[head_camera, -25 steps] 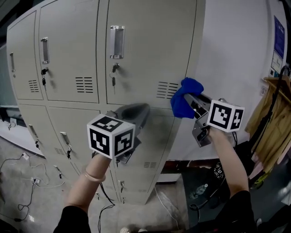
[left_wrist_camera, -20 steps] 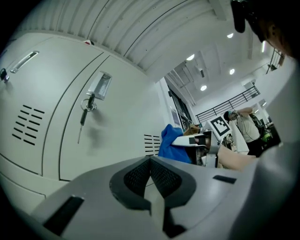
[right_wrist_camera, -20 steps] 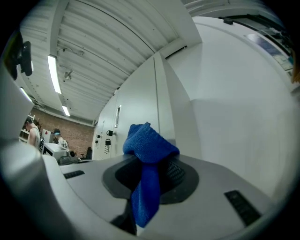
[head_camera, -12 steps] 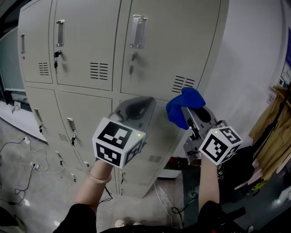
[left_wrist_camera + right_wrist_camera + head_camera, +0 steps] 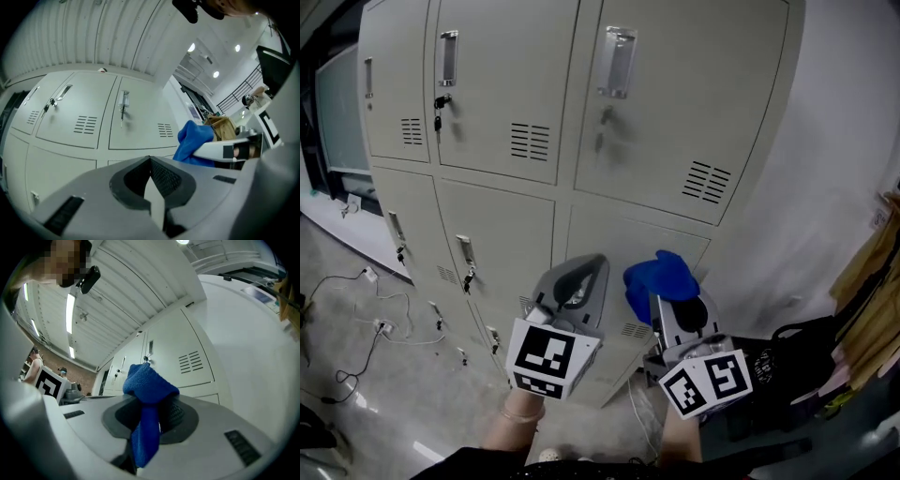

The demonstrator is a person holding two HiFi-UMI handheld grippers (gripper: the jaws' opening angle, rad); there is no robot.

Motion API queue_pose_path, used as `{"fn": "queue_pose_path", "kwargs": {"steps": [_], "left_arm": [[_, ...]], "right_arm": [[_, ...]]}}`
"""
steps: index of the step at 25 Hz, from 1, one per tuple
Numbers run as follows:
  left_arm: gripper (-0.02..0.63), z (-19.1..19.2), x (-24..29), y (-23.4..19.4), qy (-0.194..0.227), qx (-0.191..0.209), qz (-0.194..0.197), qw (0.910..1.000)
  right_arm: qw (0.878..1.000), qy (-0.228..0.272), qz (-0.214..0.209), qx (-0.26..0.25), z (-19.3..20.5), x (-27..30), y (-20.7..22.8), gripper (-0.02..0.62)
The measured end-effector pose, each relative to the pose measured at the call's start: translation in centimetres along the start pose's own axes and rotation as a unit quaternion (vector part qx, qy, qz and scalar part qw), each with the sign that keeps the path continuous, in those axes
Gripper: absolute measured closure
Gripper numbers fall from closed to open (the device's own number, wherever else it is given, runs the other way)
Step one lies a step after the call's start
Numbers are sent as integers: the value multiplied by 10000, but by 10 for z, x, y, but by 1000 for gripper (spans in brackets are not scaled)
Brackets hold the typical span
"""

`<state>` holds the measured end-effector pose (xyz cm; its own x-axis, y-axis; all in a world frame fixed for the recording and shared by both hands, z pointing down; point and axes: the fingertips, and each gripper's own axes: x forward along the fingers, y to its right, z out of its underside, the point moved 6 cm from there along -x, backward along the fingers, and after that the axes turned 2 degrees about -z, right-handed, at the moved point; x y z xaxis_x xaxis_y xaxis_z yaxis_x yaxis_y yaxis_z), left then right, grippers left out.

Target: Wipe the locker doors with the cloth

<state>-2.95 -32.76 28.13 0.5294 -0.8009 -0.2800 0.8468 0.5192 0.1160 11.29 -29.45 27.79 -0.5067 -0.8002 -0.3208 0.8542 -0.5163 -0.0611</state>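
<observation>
Nearest the camera, the right gripper [image 5: 667, 302] is clamped on the blue cloth [image 5: 149, 385]. Its fingers [image 5: 180, 413] pinch the lower folds, and a bunched wad stands up past the tips. A tail of the cloth hangs back down between them.

Just to its left, the left gripper [image 5: 151, 161] has its fingers [image 5: 173, 176] closed together with nothing between them. It sits level with the right one, and the cloth shows just off to its right.

What matters for the next move is where the wad lies relative to the metal. It leads the right gripper and points forward and up at the lockers [image 5: 581, 202]. In the head view it lies over the lower door of the right-hand column [image 5: 614, 239], just under the seam below the upper right door [image 5: 684, 103].

The wad keeps its rounded shape and nothing looks flattened, so I judge it is held just short of the panel, not yet pressed against it. No view settles the gap for certain.

The right hand is the nearer one to that column, and it alone has the cloth. The stroke should be a push straight ahead along the gripper's own line until the wad meets the door.

Further off are the door handle [image 5: 617, 62] and the vent slots [image 5: 707, 182] on the upper right door. The white wall [image 5: 825, 187] is to the right, and cables on the floor [image 5: 356, 314] are at the far left.
</observation>
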Motion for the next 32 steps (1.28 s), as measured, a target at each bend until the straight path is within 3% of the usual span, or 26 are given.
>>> {"fn": "queue_pose_path", "kwargs": {"steps": [3,9,24,32], "left_arm": [[600,14,-7,-8,-173,-148,-156,9996],[600,18,-11,-9,-207,-135,-233,9994],[600,24,-3,1,-183,-307,-42,9994],[600,32,3,8,-244,-457,-20,9987]], "right_arm": [[9998,-162,-24,144,12,1,-5,511],[9998,-28,101,167,12,1,-6,511],[9979,-106,629,126,16,-8,3,511],[9973,-190,650,295,20,-6,7,512]]}}
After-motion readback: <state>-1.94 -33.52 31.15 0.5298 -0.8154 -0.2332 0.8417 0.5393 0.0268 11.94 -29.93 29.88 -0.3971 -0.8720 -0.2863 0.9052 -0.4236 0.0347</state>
